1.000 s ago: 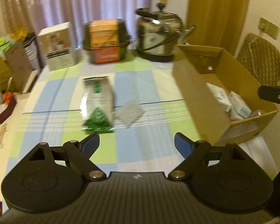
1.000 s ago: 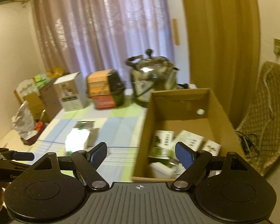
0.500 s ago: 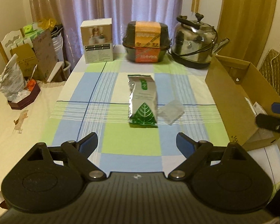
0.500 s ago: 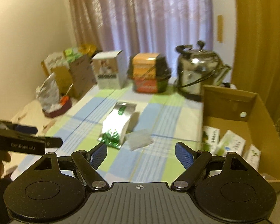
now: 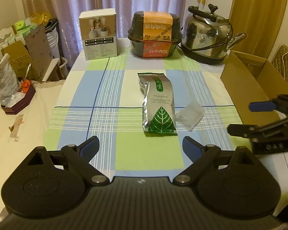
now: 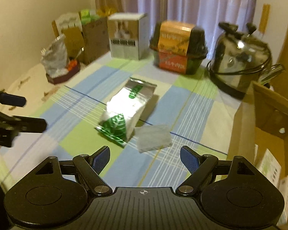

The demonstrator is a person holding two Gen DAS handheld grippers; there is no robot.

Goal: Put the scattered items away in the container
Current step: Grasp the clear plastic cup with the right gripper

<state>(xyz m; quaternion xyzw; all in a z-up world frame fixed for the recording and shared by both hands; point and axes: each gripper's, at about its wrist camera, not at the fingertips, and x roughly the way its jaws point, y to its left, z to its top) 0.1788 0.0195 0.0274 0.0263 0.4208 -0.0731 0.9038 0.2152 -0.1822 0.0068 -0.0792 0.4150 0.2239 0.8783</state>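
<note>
A silver foil pouch [image 5: 159,103] [image 6: 124,113] with a green leaf print lies flat in the middle of the checked tablecloth. A small translucent sachet [image 5: 190,116] [image 6: 153,138] rests just right of its lower end. The brown cardboard box [image 5: 255,84] [image 6: 270,115] stands at the table's right edge, with white packets inside seen in the right wrist view. My left gripper [image 5: 141,146] hovers open and empty in front of the pouch. My right gripper [image 6: 145,158] is also open and empty, just short of the sachet.
Along the table's back edge stand a white carton [image 5: 98,34], a dark food container with an orange label [image 5: 155,35] and a steel kettle [image 5: 207,36]. A side surface at the left holds a foil bag in a maroon tray [image 5: 13,103] and boxes.
Both grippers swung left, away from the cardboard box, and now face the pouch and sachet. The right gripper has come closer to the sachet. Nothing on the table moved.
</note>
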